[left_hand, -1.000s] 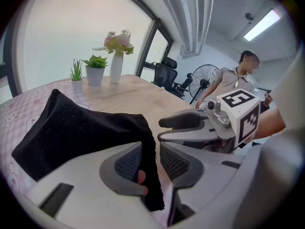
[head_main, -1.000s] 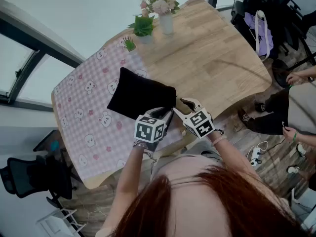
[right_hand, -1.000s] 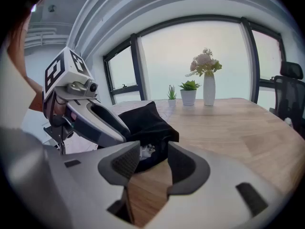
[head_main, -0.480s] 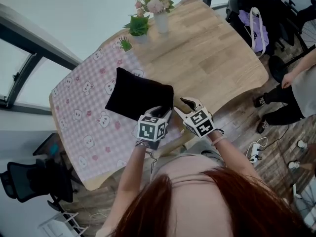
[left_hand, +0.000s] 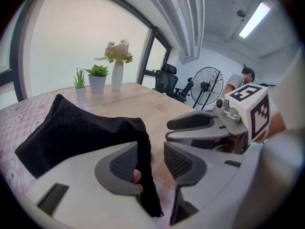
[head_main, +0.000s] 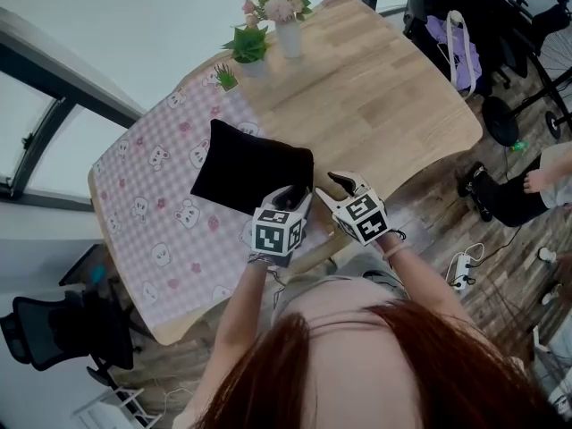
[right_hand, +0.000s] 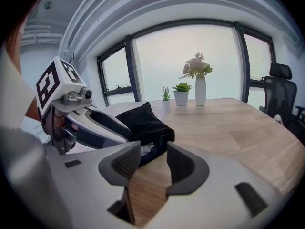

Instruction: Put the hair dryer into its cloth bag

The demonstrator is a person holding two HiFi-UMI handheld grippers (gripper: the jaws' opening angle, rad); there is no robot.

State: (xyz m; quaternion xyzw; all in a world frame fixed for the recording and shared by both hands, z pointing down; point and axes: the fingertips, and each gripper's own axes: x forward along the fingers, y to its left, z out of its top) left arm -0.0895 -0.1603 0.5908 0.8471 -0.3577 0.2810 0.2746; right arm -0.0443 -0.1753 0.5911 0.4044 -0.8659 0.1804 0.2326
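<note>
Black cloth bag (head_main: pixel 250 172) lies on the tabletop (head_main: pixel 384 105) near its front edge, mouth toward both tools. Left tool (left_hand: pixel 151 160): jaws have just been opening and are released, with the bag's hem slack between them. Right tool (right_hand: pixel 153 160): released, empty.

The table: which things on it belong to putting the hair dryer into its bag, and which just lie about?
For the job:
black cloth bag; pale item in its mouth, perhaps the hair dryer.

Lying about:
flower vase; potted plant; small plant; bear-print tablecloth.
</note>
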